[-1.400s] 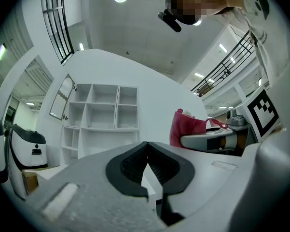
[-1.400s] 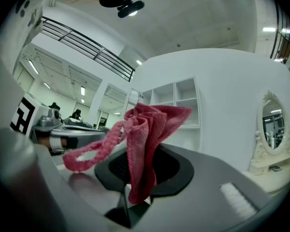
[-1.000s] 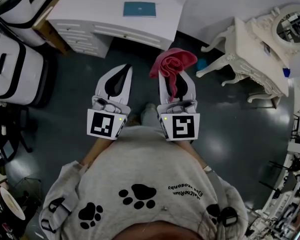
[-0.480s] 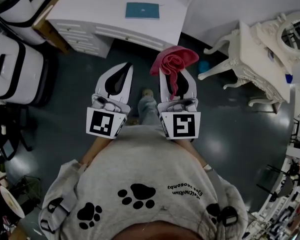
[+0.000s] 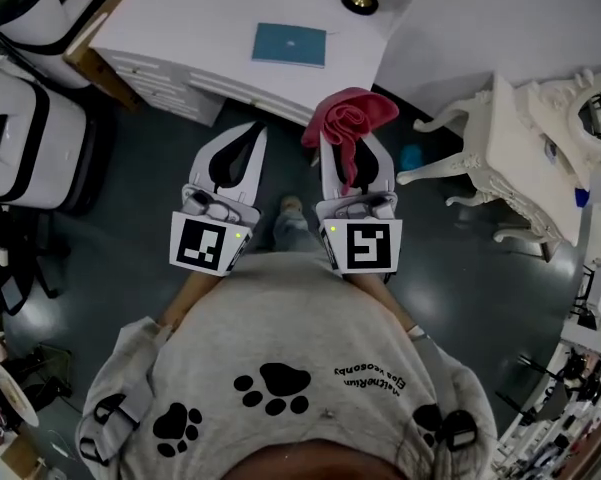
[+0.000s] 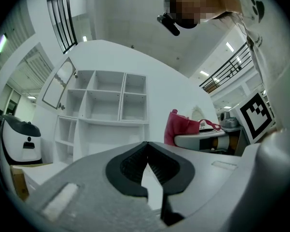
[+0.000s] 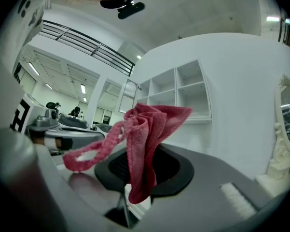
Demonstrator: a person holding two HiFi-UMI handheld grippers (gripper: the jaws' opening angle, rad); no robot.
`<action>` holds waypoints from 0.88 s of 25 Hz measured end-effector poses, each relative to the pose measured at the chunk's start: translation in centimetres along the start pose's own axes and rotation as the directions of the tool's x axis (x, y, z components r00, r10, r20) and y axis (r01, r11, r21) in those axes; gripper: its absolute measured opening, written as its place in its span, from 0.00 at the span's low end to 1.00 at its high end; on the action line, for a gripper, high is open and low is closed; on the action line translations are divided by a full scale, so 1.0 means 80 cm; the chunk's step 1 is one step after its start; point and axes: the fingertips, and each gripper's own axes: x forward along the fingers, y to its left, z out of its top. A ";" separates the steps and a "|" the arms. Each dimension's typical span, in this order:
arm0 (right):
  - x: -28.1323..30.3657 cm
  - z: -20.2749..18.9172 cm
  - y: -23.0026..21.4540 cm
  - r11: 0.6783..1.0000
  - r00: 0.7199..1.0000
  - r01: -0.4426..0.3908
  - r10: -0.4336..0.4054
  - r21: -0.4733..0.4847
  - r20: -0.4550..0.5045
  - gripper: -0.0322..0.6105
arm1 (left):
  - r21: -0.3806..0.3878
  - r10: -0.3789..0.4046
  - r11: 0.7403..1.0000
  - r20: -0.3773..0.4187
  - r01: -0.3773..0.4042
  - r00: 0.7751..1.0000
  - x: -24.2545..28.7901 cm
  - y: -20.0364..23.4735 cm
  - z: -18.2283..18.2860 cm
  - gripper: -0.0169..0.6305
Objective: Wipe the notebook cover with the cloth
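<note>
A teal notebook [image 5: 290,45] lies flat on the white desk [image 5: 190,28], ahead of both grippers and well apart from them. My right gripper [image 5: 352,146] is held over the dark floor, shut on a pink cloth [image 5: 348,118] that bunches up above its tips. In the right gripper view the cloth [image 7: 145,139] hangs out of the jaws [image 7: 139,180] with a looped hem drooping left. My left gripper [image 5: 242,140] stands beside it, shut with nothing in it; its pads [image 6: 135,164] meet at the tip. The cloth [image 6: 182,128] shows there too.
The desk has drawers facing me, and a gold lamp base [image 5: 361,0] stands at its back. An ornate white side table [image 5: 515,138] is at the right, with a small blue object [image 5: 410,156] on the floor by it. White and black cases [image 5: 25,133] stand at the left. A white shelf unit [image 6: 106,100] rises ahead.
The desk and the notebook have slid lower and nearer in the head view as the person steps forward. Both grippers hold the same pose, the cloth still in the right one.
</note>
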 end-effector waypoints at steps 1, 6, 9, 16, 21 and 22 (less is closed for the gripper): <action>0.012 -0.001 -0.009 1.000 1.000 -0.011 0.011 0.000 0.002 0.16 | -0.001 0.008 1.000 -0.003 -0.008 1.000 0.013 0.005 -0.002 0.03; 0.062 -0.010 -0.052 0.998 0.998 -0.067 0.067 0.003 0.009 0.16 | 0.006 0.049 0.999 0.000 -0.049 0.999 0.073 0.019 -0.007 0.03; 0.087 -0.018 -0.075 0.995 0.995 -0.097 0.096 0.010 0.015 0.16 | 0.016 0.072 0.997 0.003 -0.072 0.997 0.103 0.027 -0.010 0.03; 0.120 -0.026 -0.108 0.992 0.992 -0.124 0.124 0.026 0.024 0.17 | 0.028 0.130 0.991 -0.020 -0.129 0.991 0.129 0.039 -0.020 0.03; 0.135 -0.026 -0.118 0.992 0.992 -0.125 0.124 0.033 0.033 0.17 | 0.024 0.162 0.987 -0.031 -0.161 0.986 0.130 0.052 -0.028 0.03; 0.138 -0.026 -0.119 0.992 0.992 -0.121 0.120 0.035 0.034 0.17 | 0.025 0.164 0.986 -0.032 -0.163 0.986 0.131 0.056 -0.028 0.03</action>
